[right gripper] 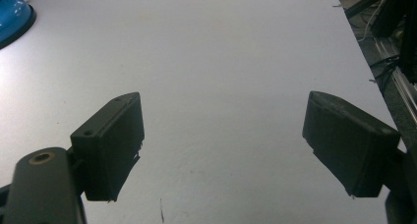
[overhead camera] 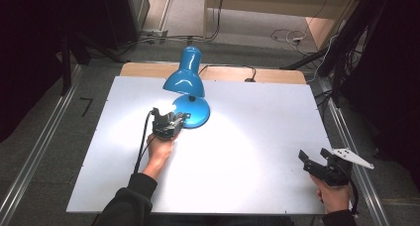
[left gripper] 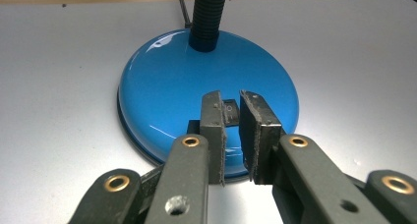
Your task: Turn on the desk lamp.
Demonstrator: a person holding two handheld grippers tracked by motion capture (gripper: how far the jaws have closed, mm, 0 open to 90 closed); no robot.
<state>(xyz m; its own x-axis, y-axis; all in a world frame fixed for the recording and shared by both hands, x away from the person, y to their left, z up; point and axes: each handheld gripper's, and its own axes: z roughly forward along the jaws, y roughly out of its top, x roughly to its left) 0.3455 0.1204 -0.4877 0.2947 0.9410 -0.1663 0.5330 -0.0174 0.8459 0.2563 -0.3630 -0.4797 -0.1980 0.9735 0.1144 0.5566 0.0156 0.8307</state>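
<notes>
A blue desk lamp stands lit on the white table (overhead camera: pixel 257 137), its shade (overhead camera: pixel 185 77) bent over its round base (overhead camera: pixel 197 112). My left gripper (overhead camera: pixel 172 115) reaches onto the near edge of that base. In the left gripper view the jaws (left gripper: pixel 231 96) stand a narrow gap apart, their tips on either side of a small black rocker switch (left gripper: pixel 230 109) on the base (left gripper: pixel 162 86), with nothing pinched between the pads. My right gripper (overhead camera: pixel 313 154) rests at the table's front right corner, wide open with bare table between its fingers (right gripper: pixel 223 111).
The lamp's black ribbed neck (left gripper: pixel 206 17) rises from the middle of the base, and its cord (overhead camera: pixel 247 72) runs off the table's far edge. A corner of the base (right gripper: pixel 12 15) lies far left of the right gripper. Metal rails (overhead camera: pixel 346 137) flank the table.
</notes>
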